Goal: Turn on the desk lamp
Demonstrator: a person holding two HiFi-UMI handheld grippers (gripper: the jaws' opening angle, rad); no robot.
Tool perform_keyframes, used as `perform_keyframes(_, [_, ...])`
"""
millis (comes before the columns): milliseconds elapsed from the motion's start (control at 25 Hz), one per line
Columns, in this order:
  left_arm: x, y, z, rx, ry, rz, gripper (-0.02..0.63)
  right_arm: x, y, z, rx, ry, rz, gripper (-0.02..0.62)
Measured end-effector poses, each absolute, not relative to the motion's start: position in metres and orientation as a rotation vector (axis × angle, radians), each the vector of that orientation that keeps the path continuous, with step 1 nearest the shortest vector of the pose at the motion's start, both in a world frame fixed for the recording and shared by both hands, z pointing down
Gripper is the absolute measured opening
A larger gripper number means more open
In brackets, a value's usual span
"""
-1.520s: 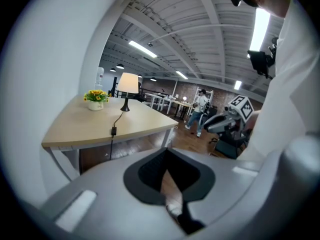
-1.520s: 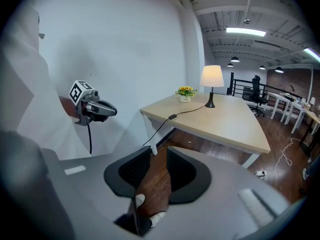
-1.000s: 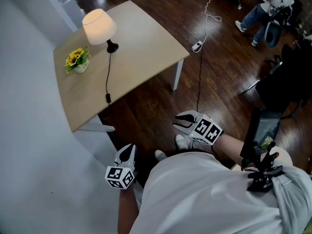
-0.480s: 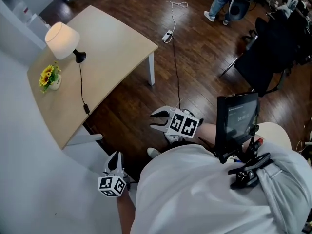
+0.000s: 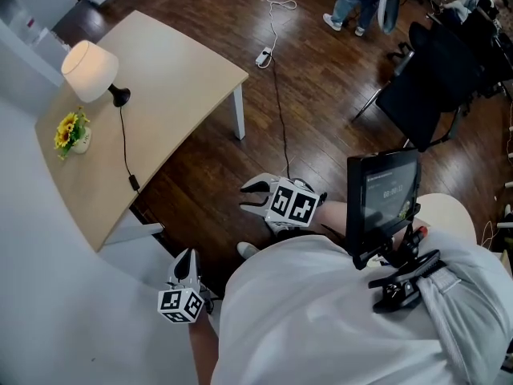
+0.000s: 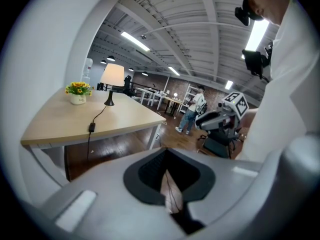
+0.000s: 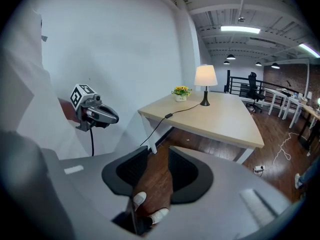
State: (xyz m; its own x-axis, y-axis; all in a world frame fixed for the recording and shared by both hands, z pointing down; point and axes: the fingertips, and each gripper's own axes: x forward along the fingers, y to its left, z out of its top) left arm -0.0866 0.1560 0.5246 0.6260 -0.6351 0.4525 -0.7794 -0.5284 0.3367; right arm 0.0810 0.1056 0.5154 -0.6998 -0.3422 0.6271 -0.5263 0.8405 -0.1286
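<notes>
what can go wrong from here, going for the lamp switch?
1. The floor cable runs right up to the feet, beside the desk: it could trip or snag the person stepping in.
2. The inline switch lies loose on the desk, so a push from the tongs may slide it rather than click it.
3. The lamp shade looks lit already, so a click might turn it off.

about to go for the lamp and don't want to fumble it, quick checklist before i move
Desk lamp located: ok, on the desk's far end.
Cord switch located: ok, black block lying on the desk.
Right gripper free: ok, jaws apart, empty.
Left gripper free: ok, jaws together, empty.
Switch within reach: not ok, both grippers by the person's body.
Lamp off: cannot tell, shade looks bright.
</notes>
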Motion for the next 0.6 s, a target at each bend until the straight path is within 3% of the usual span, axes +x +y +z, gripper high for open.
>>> perform_keyframes(600, [-0.0926, 0.1575, 0.5187, 2.331, -1.123, 0.375, 0.018, 0.0769, 0.1053, 0.5137, 0.610, -2.382, 0.382, 0.129])
